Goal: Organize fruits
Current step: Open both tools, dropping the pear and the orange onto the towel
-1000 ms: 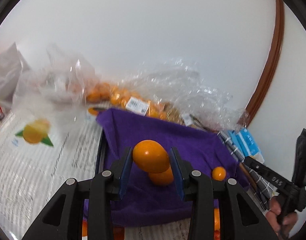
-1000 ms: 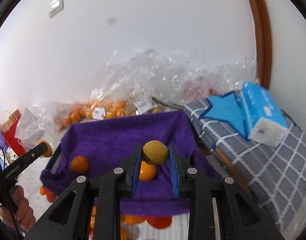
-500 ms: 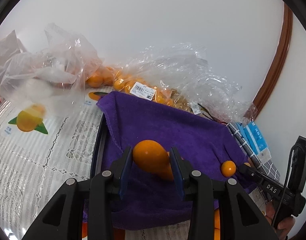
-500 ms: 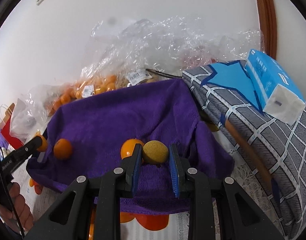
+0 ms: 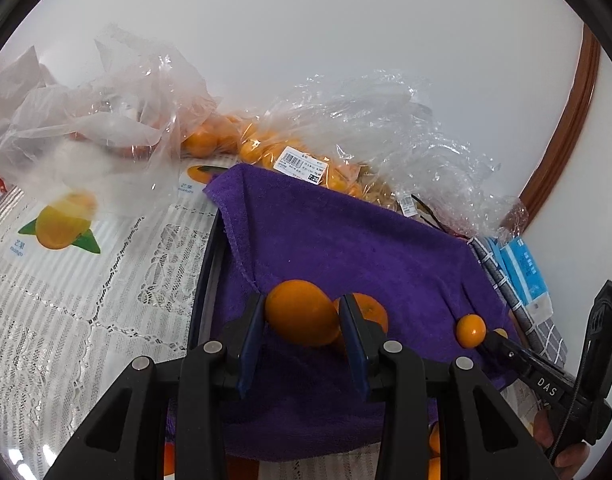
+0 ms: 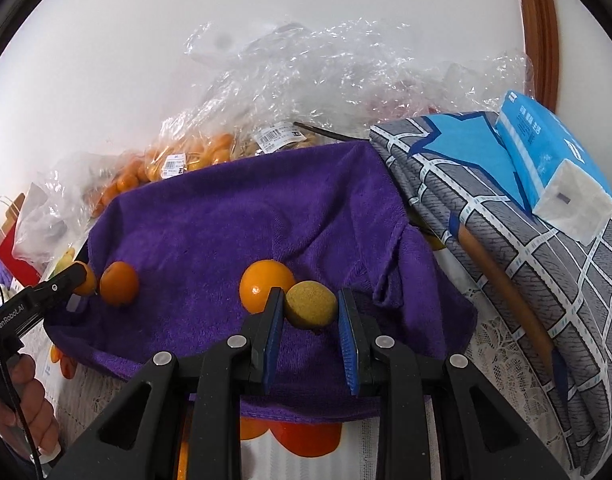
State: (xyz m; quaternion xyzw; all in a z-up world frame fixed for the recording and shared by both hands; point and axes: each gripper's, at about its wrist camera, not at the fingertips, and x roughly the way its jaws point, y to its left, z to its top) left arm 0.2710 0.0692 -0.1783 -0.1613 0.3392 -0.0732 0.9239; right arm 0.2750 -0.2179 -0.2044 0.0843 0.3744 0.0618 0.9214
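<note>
Background: white wall behind, with a brown curved trim [image 5: 562, 148] at the right.
Surface: lace-patterned cloth [image 5: 66, 320] printed with fruit pictures covers my surface.
Far left: crumpled clear plastic bags [image 5: 106, 120] lie by the wall.
Behind the towel: bagged oranges [image 5: 266, 148] with a price label.
Middle: purple towel [image 5: 346, 248] spread over a dark-rimmed tray.
Left claw [image 5: 302, 336]: closed on a large orange fruit [image 5: 300, 312], held just above the towel.
Beside it: another orange [image 5: 366, 312] sits on the towel, right behind that fruit.
Small orange [image 5: 471, 331]: on the towel, nearer my right claw.
Right claw [image 6: 311, 332]: clamped on a dull yellow-green fruit [image 6: 311, 305], low over the towel's front part.
Next to that: a shiny orange [image 6: 264, 286] on the towel, touching the left blue pad.
Far right: grey checked fabric [image 6: 526, 272] with a blue tissue pack [image 6: 546, 160] on top.
</note>
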